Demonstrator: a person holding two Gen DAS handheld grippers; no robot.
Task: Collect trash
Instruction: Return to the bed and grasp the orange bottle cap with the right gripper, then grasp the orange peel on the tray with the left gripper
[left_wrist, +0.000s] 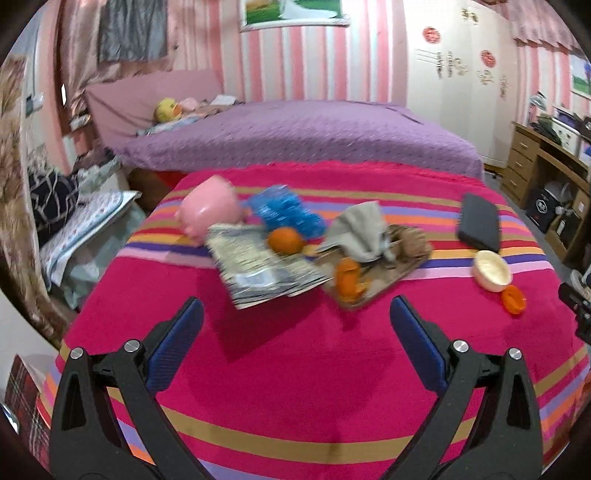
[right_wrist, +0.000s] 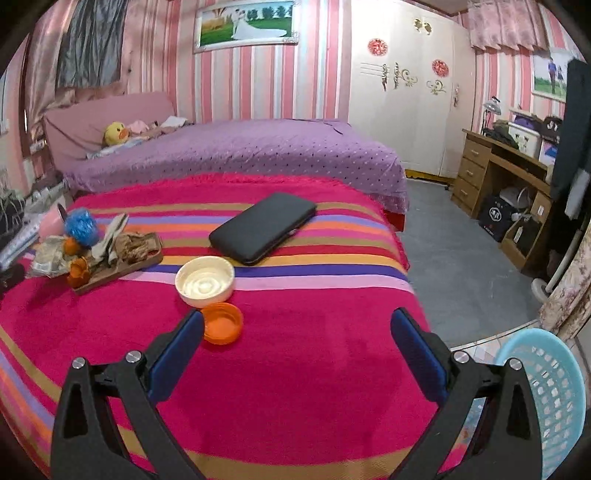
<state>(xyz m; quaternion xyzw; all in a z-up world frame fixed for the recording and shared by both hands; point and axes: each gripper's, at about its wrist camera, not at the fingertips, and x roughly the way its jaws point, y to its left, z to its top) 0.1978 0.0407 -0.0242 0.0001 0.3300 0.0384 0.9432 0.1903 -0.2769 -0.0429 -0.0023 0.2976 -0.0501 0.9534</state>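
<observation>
On the pink striped cloth (left_wrist: 295, 369) lies a pile of trash: crumpled newspaper (left_wrist: 258, 266), orange peel (left_wrist: 347, 278) on a wooden tray (left_wrist: 402, 264), a grey rag (left_wrist: 360, 230), a blue mesh ball (left_wrist: 284, 212) and an orange fruit (left_wrist: 284, 240). A white lid (right_wrist: 205, 280) and an orange cap (right_wrist: 223, 323) lie apart to the right. My left gripper (left_wrist: 295, 314) is open and empty, short of the pile. My right gripper (right_wrist: 295, 325) is open and empty, its left finger beside the orange cap. A light blue basket (right_wrist: 546, 398) stands at the lower right.
A pink piggy bank (left_wrist: 210, 212) sits behind the newspaper. A black case (right_wrist: 262, 227) lies on the cloth beyond the white lid. A purple bed (right_wrist: 240, 155) is behind, a wooden desk (right_wrist: 498, 177) stands at the right, and grey floor (right_wrist: 461, 266) lies between.
</observation>
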